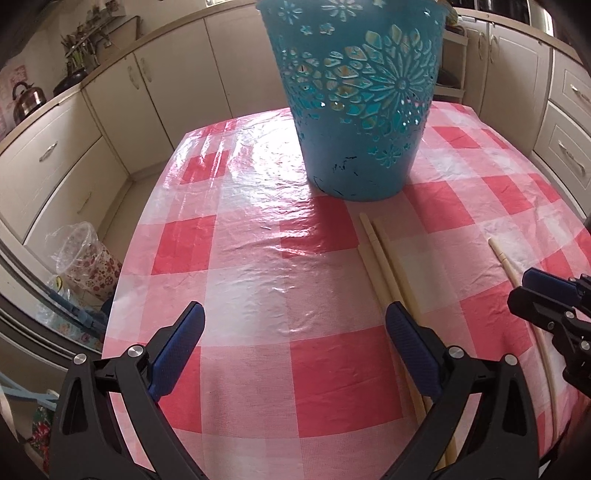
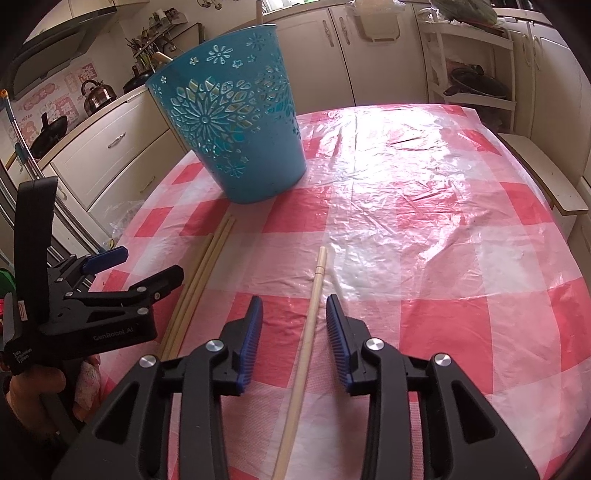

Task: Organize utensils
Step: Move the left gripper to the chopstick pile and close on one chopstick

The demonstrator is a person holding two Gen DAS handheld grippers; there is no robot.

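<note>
The right gripper (image 2: pixel 294 308) has its jaws partly apart, straddling a single chopstick (image 2: pixel 313 295) that lies on the checked tablecloth (image 2: pixel 424 229); the blue pads (image 2: pixel 255 328) sit either side of the stick with a gap on both sides, not pressing it. The left gripper (image 1: pixel 295 321) is spread wide and holds nothing, hovering over the cloth with its right pad (image 1: pixel 410 343) just beside a bundle of chopsticks (image 1: pixel 384 266) lying side by side, which passes under that finger. The bundle and the single stick lie near one another, their far ends pointing toward a turquoise cut-out basket (image 2: pixel 236 125) standing upright on the cloth. A stick end (image 2: pixel 258 11) rises above the basket rim
</note>
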